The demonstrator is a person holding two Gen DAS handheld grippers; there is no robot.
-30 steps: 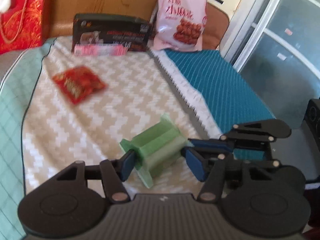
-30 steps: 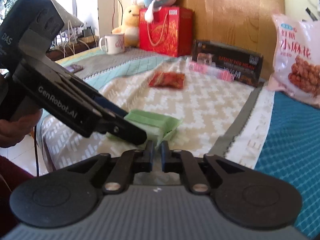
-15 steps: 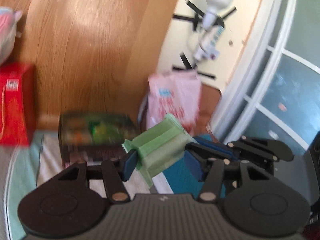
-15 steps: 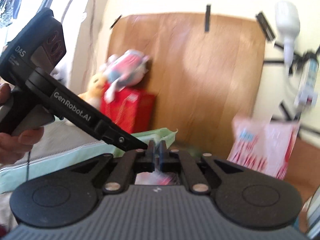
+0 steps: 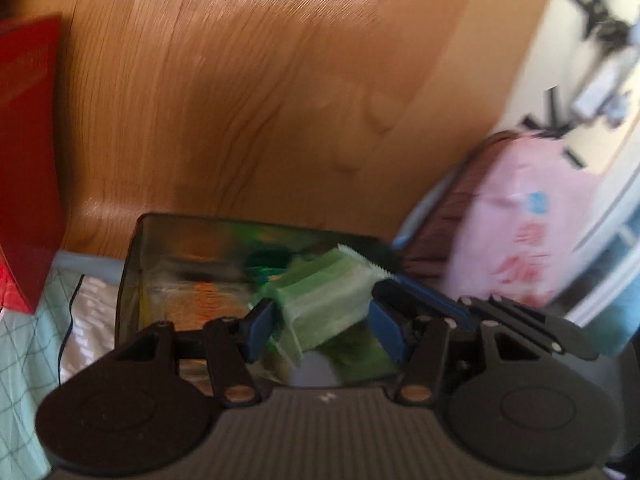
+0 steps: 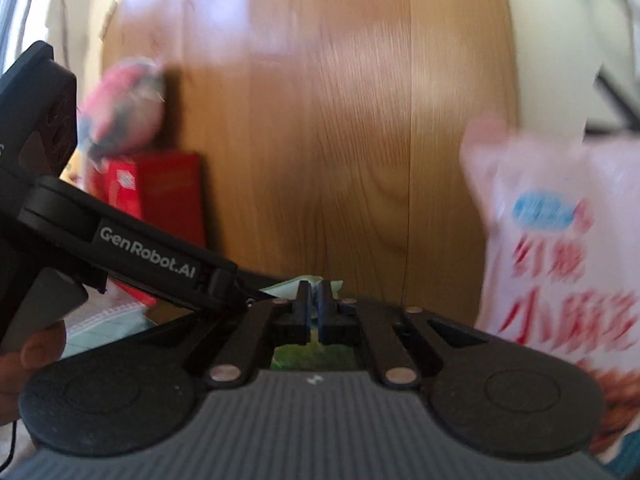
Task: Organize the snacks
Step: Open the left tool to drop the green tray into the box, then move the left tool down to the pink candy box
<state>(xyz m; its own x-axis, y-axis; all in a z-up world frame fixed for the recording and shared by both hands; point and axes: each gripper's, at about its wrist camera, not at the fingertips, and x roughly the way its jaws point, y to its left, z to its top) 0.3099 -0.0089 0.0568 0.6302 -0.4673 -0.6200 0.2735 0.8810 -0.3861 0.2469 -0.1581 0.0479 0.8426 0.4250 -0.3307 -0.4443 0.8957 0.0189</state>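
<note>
My left gripper [image 5: 324, 326] is shut on a green snack packet [image 5: 326, 300] and holds it in the air above a dark box [image 5: 192, 264] that stands against the wooden headboard. My right gripper [image 6: 314, 300] is shut; whether it pinches the packet's edge I cannot tell. It sits just right of the left gripper, and the green packet [image 6: 300, 286] peeks out behind its fingertips. A pink snack bag [image 5: 524, 228] leans at the right; it also shows in the right wrist view [image 6: 560, 260].
A wooden headboard [image 5: 260, 100] fills the background. A red gift bag [image 5: 28, 152] stands at the left, with a plush toy [image 6: 120, 116] on it. The quilt [image 5: 24, 344] lies below. A window frame [image 5: 616, 216] is at the far right.
Both grippers have lifted the green packet off the quilt and carried it forward to the dark box at the headboard. The views tilted up, then came closer and lower.
</note>
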